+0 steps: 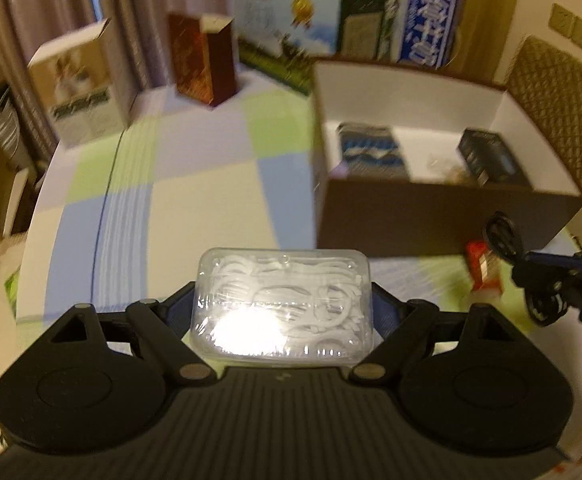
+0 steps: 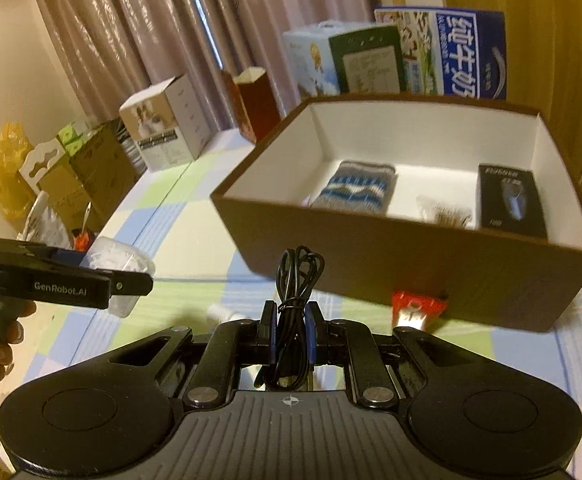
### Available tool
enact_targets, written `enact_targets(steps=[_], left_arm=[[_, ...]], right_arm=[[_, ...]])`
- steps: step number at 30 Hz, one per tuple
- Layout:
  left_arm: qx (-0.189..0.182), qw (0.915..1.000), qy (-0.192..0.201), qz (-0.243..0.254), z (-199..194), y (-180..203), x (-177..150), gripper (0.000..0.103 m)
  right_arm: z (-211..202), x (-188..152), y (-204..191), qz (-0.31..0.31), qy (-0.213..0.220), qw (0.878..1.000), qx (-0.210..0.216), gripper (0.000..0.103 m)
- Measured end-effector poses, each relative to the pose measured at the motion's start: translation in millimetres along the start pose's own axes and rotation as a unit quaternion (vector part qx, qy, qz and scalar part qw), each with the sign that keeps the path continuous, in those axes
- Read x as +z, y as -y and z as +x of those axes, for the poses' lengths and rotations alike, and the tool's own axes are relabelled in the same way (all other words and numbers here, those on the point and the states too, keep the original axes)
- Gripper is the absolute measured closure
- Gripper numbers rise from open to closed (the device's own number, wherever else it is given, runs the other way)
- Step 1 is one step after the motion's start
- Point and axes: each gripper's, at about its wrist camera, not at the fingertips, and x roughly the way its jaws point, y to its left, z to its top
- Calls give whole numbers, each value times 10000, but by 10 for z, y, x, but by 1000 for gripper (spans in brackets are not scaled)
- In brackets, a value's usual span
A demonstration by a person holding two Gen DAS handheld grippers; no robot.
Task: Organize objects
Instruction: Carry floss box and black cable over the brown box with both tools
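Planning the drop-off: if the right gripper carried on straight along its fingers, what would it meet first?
Most likely the near brown wall of the open box, directly ahead of the right gripper and its coiled black cable. Depth is unclear; it may not clear the rim.

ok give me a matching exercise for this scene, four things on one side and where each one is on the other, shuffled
Things:
1. clear floss pick case
2. coiled black cable
3. knitted blue and grey item
4. red packet

Places:
a. on the table against the brown box's front wall
b. between the fingers of the left claw
c. inside the brown box, on its left side
d. pinched in the right claw

Pairs: 1-b, 2-d, 3-c, 4-a
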Motion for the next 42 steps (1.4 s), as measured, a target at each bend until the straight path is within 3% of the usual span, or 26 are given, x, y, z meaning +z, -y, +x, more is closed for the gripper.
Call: enact_targets(steps=[10,18,29,42], left_arm=[[-371,9976,431,383,78,520,637,19],[-510,9962,442,542,387,827,1091,19],[-455,9966,6,684,1142,1037,1552,19],[-301,9962,-380,720,1855,1127,1838,19]], right_arm=[[-159,440,253,57,456,9989,-112,92],[-59,819,593,256,642,9973,-234,92],[528,1191,1132,558,200,9974,-414,92],[1045,1379,1510,834,-162,9941,-670,92]])
